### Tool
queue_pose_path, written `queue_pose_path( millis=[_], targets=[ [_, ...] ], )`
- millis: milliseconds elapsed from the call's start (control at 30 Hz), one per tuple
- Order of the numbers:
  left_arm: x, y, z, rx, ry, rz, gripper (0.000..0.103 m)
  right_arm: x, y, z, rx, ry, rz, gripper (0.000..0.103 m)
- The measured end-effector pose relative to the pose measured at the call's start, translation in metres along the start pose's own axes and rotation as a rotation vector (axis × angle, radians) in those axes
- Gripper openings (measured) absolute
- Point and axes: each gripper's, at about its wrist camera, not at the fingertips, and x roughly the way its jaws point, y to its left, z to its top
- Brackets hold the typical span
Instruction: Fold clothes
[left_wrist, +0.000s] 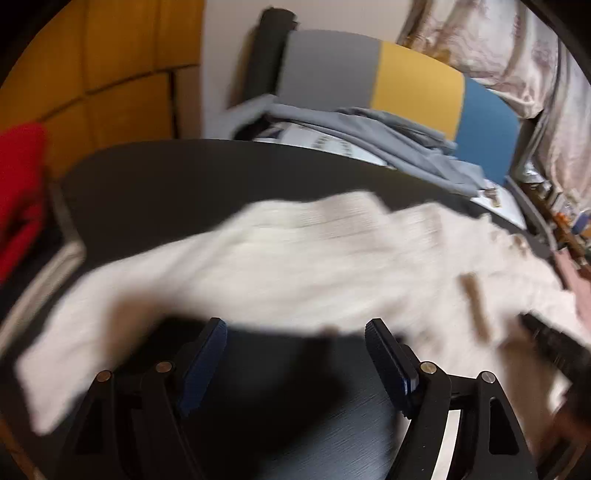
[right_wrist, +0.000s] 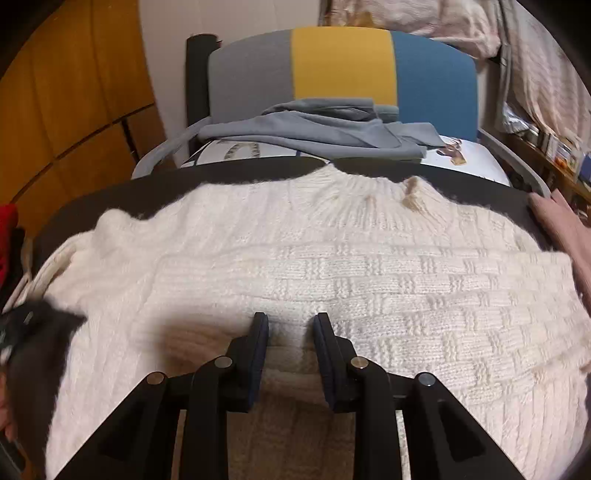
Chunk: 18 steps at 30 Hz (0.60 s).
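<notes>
A cream cable-knit sweater (right_wrist: 332, 266) lies spread across the dark table (right_wrist: 229, 173), its ribbed collar (right_wrist: 369, 188) toward the far edge, and everything else sits around it. Behind the sweater's collar, a chair (right_wrist: 343, 66) with a grey, yellow and blue back serves as the only holder in sight: on its seat lie a crumpled grey garment (right_wrist: 317, 129) and printed white fabric (right_wrist: 236, 149) beneath it. The left gripper (left_wrist: 295, 332) hovers just off the sweater's near edge, over bare tabletop, jaws spread wide with nothing between them. The right gripper (right_wrist: 290, 325) sits over the sweater's near half, jaws parted narrowly, knit showing in the gap; the pads do not visibly pinch it. Something red (left_wrist: 22, 192) lies left of the sweater, off the table's edge.
</notes>
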Motion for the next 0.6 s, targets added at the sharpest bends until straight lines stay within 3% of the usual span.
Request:
queue_pose_path(
  millis=[100, 333, 500, 600],
  targets=[
    [-0.019, 0.027, -0.016, 0.056, -0.036, 0.079, 0.078, 0.002, -0.007, -0.002, 0.070, -0.020, 0.019, 0.026],
    [-0.043, 0.088, -0.041, 0.243, -0.088, 0.252, 0.082, 0.001, -0.008, -0.004, 0.081, -0.026, 0.025, 0.026],
    [-0.018, 0.107, -0.047, 0.399, 0.018, 0.278, 0.083, 0.001, -0.008, -0.005, 0.089, -0.029, 0.031, 0.026],
    [-0.011, 0.113, -0.048, 0.385, 0.035, 0.253, 0.083, 0.001, -0.009, -0.005, 0.093, -0.030, 0.035, 0.026]
  ],
)
